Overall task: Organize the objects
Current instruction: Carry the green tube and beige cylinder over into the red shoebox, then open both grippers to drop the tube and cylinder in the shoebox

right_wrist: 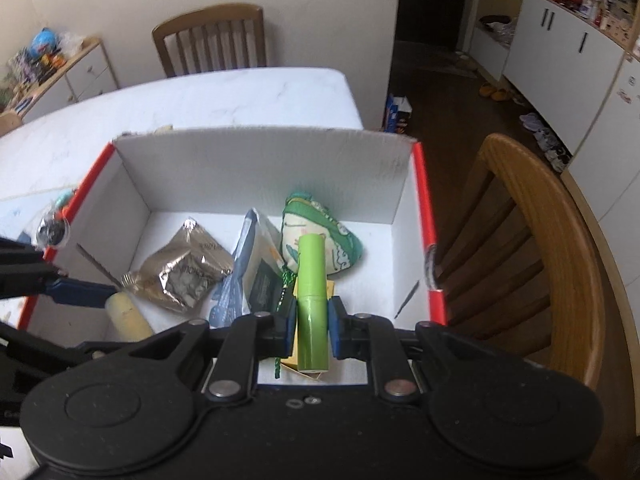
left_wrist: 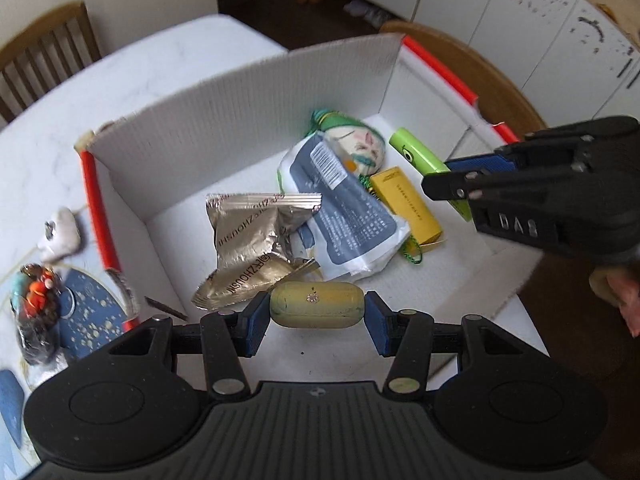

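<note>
A white cardboard box (left_wrist: 208, 128) with red edges stands on the white table (left_wrist: 120, 76); it also shows in the right wrist view (right_wrist: 260, 164). My left gripper (left_wrist: 316, 318) is shut on a pale yellow capsule-shaped case (left_wrist: 316, 310) over the box's near side; the case shows in the right wrist view (right_wrist: 128, 316). My right gripper (right_wrist: 310, 320) is shut on a lime green tube (right_wrist: 312, 304) above the box's right part; the tube shows in the left wrist view (left_wrist: 416, 152). Inside lie a gold foil packet (left_wrist: 248, 248), a blue-white pouch (left_wrist: 348, 216), a yellow box (left_wrist: 404, 200) and a green-white stuffed pouch (left_wrist: 356, 140).
Left of the box on the table are a white figure (left_wrist: 60, 236), a blue disc (left_wrist: 92, 316) and a wrapped colourful trinket (left_wrist: 38, 304). Wooden chairs stand at the far side (right_wrist: 212, 40) and right of the box (right_wrist: 540, 248). White cabinets (right_wrist: 560, 48) line the room.
</note>
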A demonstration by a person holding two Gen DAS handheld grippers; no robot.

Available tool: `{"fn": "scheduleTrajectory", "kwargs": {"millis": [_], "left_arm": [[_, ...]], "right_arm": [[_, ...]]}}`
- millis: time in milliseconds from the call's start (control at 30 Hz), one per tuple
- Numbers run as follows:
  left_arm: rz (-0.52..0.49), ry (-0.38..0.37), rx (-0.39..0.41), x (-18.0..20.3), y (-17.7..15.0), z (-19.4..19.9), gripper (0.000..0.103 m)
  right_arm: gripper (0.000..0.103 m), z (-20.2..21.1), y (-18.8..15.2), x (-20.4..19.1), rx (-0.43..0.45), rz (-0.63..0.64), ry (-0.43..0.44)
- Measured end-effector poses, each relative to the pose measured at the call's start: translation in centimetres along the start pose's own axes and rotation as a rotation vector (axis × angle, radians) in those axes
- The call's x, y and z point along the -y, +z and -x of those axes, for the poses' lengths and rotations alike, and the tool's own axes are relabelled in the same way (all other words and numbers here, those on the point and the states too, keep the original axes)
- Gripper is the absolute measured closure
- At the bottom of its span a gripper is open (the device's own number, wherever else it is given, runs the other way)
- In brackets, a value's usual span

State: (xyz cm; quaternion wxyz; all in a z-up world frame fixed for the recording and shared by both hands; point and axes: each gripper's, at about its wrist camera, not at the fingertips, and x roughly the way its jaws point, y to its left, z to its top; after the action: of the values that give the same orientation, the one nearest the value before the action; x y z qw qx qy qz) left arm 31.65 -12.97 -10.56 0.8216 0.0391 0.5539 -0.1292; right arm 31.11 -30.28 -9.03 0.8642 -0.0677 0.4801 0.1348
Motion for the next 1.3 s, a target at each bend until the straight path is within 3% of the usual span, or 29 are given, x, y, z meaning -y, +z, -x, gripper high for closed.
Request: {"fn": "scheduleTrajectory", "kwargs": {"millis": [233, 700, 967, 1100, 1300], "left_arm": [[0.041, 0.010, -0.097, 0.0, 0.9, -2.9, 0.053], [0.072, 0.056, -0.178, -0.7, 1.2, -5.8, 0.052], [0.079, 0.073, -0.209, -0.8, 1.4, -6.4, 0.051], [0.081, 0.089, -0.210, -0.7, 1.4, -6.3, 0.042], [0.098, 0.090, -0.188, -0.8, 1.4, -5.5, 0.040]], "right_arm": [[0.088, -1.6, 0.2, -0.8, -0.036, 0.075, 0.014], [0.088, -2.9, 0.1, -0.4, -0.087, 0.112, 0.041], [0.084, -2.8, -0.1, 0.3, -0.083, 0.098, 0.051], [0.080, -2.6, -0.1, 0.5, -0.079, 0.104, 0.069], [0.073, -2.0, -0.3, 0.7, -0.076, 0.116, 0.095]]}}
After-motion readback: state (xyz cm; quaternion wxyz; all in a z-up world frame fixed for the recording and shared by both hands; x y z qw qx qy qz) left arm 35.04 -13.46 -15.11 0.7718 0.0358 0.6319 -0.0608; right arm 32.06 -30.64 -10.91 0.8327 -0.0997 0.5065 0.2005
